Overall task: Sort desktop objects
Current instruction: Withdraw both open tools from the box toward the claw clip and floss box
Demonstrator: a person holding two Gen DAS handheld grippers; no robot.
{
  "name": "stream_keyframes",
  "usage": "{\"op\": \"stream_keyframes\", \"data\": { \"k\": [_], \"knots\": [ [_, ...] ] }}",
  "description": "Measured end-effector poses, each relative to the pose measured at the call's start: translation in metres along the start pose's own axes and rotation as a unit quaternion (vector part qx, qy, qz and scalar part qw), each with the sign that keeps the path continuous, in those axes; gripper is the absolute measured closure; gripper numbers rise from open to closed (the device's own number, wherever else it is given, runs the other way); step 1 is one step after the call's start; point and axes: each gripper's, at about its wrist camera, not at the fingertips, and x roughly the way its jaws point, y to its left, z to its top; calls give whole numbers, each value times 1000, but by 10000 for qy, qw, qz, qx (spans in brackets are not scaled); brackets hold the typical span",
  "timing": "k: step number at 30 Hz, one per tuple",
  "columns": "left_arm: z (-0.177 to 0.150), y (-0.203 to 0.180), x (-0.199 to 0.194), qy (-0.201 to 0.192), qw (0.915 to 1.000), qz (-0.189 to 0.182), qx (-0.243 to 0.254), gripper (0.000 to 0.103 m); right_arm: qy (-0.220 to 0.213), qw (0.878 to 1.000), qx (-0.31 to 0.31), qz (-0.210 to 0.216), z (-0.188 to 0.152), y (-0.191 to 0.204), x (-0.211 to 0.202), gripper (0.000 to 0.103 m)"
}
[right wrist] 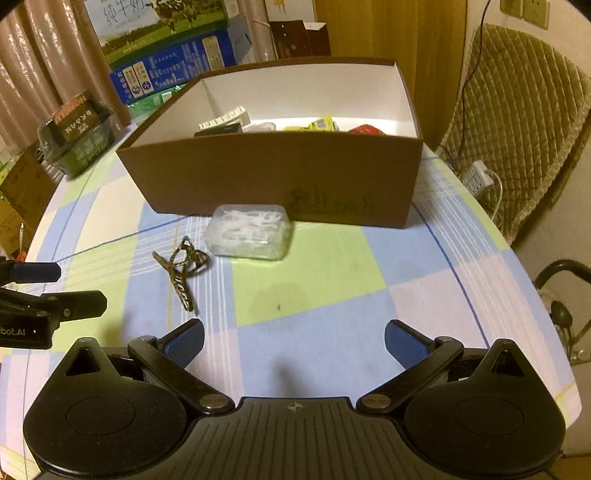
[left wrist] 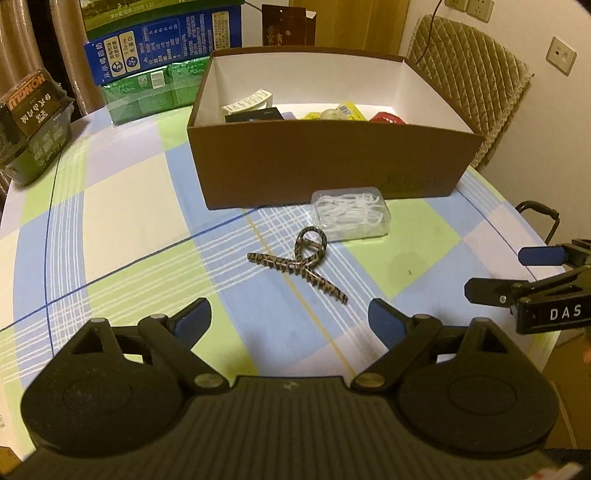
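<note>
In the upper left of the left wrist view a dark wrapped package (left wrist: 35, 122) showed "HONGLU" printed upside down, and beside it stacked cartons (left wrist: 155, 55) in blue and green carried Chinese print too small to read; in the right wrist view the top carton (right wrist: 162, 26) showed cows on grass and large Chinese characters. At centre stood the brown cardboard box (left wrist: 332, 166), white inside, with a faint dark stamp on the lower right of its front wall that could not be made out, and inside it lay a white hair clip (left wrist: 247, 101), something dark, yellow packets and a red item, though the wall hid most of them. Just in front of the box lay a clear plastic case of white floss picks (left wrist: 351, 216), and just left of and below it a leopard-patterned hair claw (left wrist: 297, 264), both on the checked tablecloth (left wrist: 129, 221) of blue, green, lilac and cream. The left gripper (left wrist: 290, 321) hung with its blue pads wide apart and nothing between them, below the hair claw. At the right edge the right gripper (left wrist: 517, 273) bore the letters "DAS"; in its own view it stood equally wide and empty (right wrist: 294, 341), while the left one there read "bot.AI". A quilted chair back (left wrist: 472, 74) and wall sockets (left wrist: 469, 9) filled the upper right.
</note>
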Motion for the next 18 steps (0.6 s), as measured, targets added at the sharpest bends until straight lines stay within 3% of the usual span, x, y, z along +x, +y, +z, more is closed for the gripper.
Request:
{"op": "stream_keyframes", "data": {
  "k": [15,18],
  "knots": [
    [-4,-6,33,-33,9996,-47,281,18,119,9996,165,-199,-5,-13,26,2],
    [1,-6,45,-30,9993,-81,377,27,133,9993,223,-281,-2,-19,33,2]
  ]
}}
